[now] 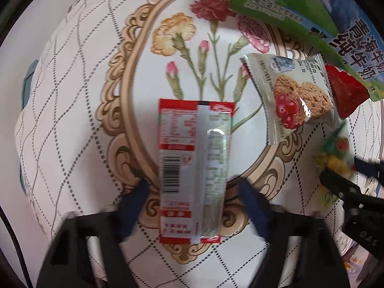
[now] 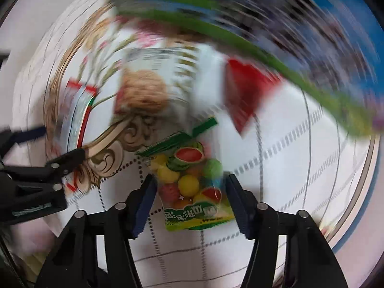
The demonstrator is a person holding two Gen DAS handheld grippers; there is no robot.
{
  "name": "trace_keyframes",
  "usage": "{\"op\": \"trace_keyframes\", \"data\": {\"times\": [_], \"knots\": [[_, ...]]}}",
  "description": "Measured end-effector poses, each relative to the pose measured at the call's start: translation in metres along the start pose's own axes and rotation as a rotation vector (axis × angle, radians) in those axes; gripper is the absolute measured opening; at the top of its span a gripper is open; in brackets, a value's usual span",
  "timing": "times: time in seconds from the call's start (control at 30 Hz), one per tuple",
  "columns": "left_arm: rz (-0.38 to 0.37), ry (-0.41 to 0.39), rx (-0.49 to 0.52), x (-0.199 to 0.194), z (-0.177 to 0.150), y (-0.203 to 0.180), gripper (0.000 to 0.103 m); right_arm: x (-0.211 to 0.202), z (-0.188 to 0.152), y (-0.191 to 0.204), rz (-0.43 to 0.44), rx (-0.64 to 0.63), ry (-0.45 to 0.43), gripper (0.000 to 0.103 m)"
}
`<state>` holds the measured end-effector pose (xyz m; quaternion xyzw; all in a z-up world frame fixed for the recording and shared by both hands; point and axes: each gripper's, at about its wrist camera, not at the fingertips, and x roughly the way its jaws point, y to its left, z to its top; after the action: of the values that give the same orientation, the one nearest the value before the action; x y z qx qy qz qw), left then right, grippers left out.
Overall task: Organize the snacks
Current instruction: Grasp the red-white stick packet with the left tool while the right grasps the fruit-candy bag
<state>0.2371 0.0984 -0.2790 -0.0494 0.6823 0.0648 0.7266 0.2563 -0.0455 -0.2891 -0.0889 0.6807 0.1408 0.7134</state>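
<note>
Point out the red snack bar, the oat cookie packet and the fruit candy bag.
Red snack bar (image 1: 192, 168), left wrist view, wrapper's middle.
Oat cookie packet (image 1: 295, 98), left wrist view, cookie picture.
Fruit candy bag (image 2: 192, 184), right wrist view, bag's middle.

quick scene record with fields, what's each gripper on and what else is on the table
left gripper: open, fingers either side of the red and silver packet
right gripper: open around the fruit candy bag; grip unclear
oat cookie packet: beside the red packet
small red packet: partly under the green and blue box
surface: floral tablecloth
</note>
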Motion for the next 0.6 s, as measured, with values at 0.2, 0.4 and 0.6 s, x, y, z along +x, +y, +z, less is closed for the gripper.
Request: {"op": "trace_keyframes", "data": {"times": [0.2, 0.4, 0.6], "knots": [[-0.052, 0.048, -0.008, 0.008, -0.029, -0.019, 0.053, 0.002, -0.034, -0.048, 0.202, 0.289, 0.061, 0.060], [-0.059, 0.078, -0.024, 0.022, -0.044, -0.031, 0.058, 0.000, -0.046, -0.039, 0.153, 0.210, 0.037, 0.075], [-0.051, 0.047, -0.021, 0.016, -0.025, -0.012, 0.047, 0.006, -0.039, 0.002, 0.008, 0.067, 0.000, 0.064]]}}
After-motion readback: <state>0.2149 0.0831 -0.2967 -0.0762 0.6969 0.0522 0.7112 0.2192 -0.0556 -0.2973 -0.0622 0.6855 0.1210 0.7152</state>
